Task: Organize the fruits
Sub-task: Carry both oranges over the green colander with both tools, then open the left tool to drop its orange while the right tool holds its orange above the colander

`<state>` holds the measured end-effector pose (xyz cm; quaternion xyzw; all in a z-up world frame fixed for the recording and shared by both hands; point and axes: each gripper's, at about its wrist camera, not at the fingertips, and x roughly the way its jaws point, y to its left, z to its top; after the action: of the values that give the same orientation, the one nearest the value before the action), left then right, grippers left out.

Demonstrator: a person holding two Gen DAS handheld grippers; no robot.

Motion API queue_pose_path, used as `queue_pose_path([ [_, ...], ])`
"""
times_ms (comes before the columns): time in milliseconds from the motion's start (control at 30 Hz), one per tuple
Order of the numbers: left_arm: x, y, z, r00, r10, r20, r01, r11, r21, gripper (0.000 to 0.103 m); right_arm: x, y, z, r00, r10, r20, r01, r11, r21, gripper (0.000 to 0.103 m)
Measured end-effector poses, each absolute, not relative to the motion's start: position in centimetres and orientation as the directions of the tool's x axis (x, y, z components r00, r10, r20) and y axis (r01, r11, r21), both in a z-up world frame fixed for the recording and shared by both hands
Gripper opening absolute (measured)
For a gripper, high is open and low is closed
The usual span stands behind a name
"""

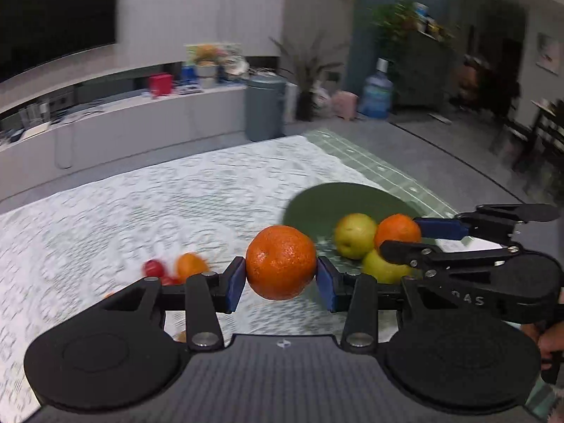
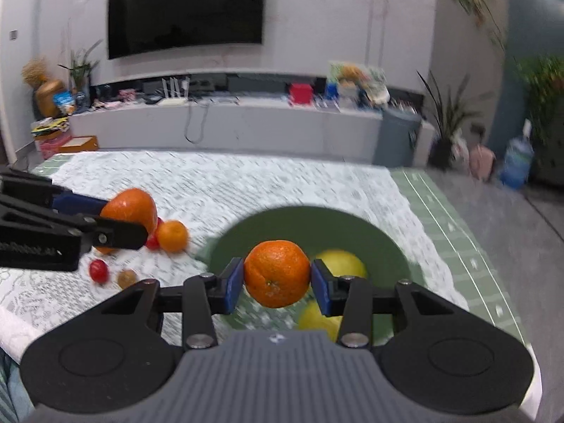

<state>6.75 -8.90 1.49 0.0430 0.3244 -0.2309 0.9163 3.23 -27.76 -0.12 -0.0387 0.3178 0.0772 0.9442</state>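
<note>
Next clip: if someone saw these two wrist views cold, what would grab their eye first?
Two bright oranges, one clamped in each gripper: the left gripper pinches an orange above the lace tablecloth, while the right gripper holds another orange over the green plate. Yellow-green fruits already lie on that plate, and small loose fruits sit on the cloth to its left.

Lighting: dim, even indoor light; ceiling spots glare at the top of the right wrist view. Shadows: soft, faint. Blur: motion smear across table [image 1: 105,211] cloth and background. Distortion: strong fisheye bending, dark vignette at corners.
</note>
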Motion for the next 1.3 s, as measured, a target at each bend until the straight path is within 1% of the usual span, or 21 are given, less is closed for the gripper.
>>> queue_pose_path([
  [167,8.2,-12.3,1.3,0.625,-0.429,-0.652,0.546,0.838,-0.028,0.049,3.7,-30.6,-1.1,0.745,0.147,-0.651,-0.139,0.988,0.064,0.039],
  [267,9.5,-14.4,0.7,0.569,-0.424,-0.705,0.595,0.803,-0.003,0.049,4.2,-32.1,-1.3,0.737,0.167,-0.655,-0.097,0.985,0.142,0.039],
  [367,10.6,-16.0,-0.1,0.508,-0.405,-0.76,0.636,0.772,0.014,0.049,4.7,-33.2,-1.5,0.737,0.169,-0.654,-0.062,0.981,0.184,0.039],
  [433,11.4,-16.9,-0.7,0.461,-0.4,-0.792,0.647,0.763,-0.008,0.049,5.1,-33.7,-1.4,0.737,0.173,-0.654,-0.049,0.978,0.203,0.039],
  [567,13.5,-17.9,-2.0,0.345,-0.39,-0.854,0.622,0.776,-0.102,0.049,5.8,-34.6,-1.6,0.737,0.171,-0.654,-0.028,0.975,0.222,0.039],
  [633,14.1,-18.2,-2.4,0.31,-0.386,-0.869,0.609,0.782,-0.129,0.049,6.0,-34.8,-1.8,0.736,0.172,-0.655,-0.025,0.973,0.228,0.039],
  [900,15.9,-19.8,-4.6,0.167,-0.315,-0.934,0.598,0.786,-0.158,0.049,6.7,-35.0,-2.2,0.732,0.191,-0.653,-0.038,0.97,0.241,0.039],
  [1133,15.9,-20.8,-5.5,0.15,-0.27,-0.951,0.63,0.768,-0.119,0.05,7.2,-35.4,-2.5,0.723,0.211,-0.658,-0.053,0.966,0.252,0.039],
  [1200,15.8,-20.9,-5.6,0.166,-0.258,-0.952,0.638,0.764,-0.096,0.052,7.4,-35.5,-2.5,0.718,0.217,-0.661,-0.056,0.965,0.256,0.039],
  [1300,15.5,-21.0,-5.5,0.182,-0.26,-0.948,0.654,0.752,-0.081,0.057,7.7,-35.5,-2.6,0.714,0.223,-0.663,-0.063,0.964,0.257,0.04],
])
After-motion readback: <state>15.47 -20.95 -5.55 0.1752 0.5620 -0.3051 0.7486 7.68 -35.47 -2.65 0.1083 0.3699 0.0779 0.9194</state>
